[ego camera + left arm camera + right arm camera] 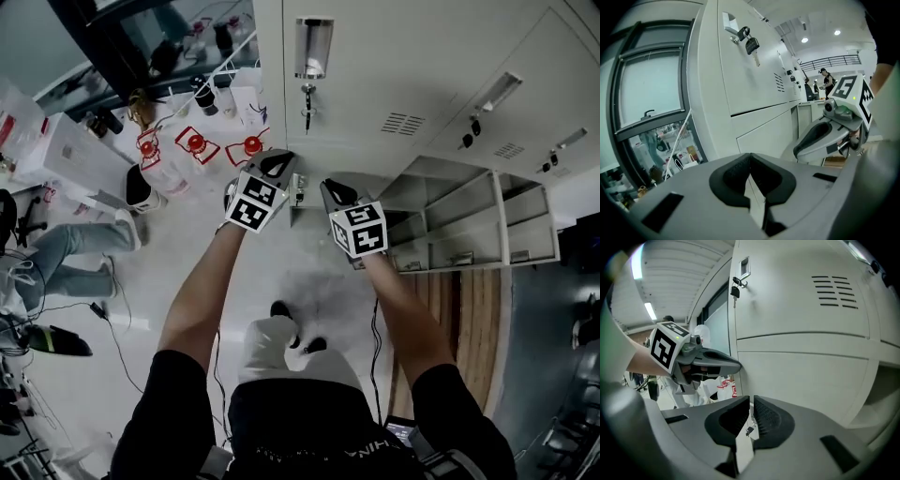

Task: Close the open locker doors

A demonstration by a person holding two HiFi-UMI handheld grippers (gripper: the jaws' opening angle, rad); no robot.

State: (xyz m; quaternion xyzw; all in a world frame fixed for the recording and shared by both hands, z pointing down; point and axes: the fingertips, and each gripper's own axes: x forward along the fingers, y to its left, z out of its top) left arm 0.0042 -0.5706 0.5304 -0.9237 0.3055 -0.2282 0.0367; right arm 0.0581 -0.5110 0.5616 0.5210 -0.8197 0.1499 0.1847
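A bank of pale grey lockers (394, 56) fills the top of the head view. The nearest door (750, 70) is closed, and a key (307, 94) hangs from its lock. To the right, several compartments (469, 220) stand open with their shelves showing. My left gripper (278, 161) and right gripper (333, 187) are held side by side just in front of the closed lockers. The left gripper (750, 157) has its jaw tips together and nothing between them. The right gripper (751, 399) shows only a thin slit between its pads and holds nothing.
Large water bottles with red caps (192, 145) stand on the floor left of the lockers. A seated person's legs (66, 253) and loose cables (103, 319) are at the far left. A window (651, 93) adjoins the lockers. People stand far down the room (825, 79).
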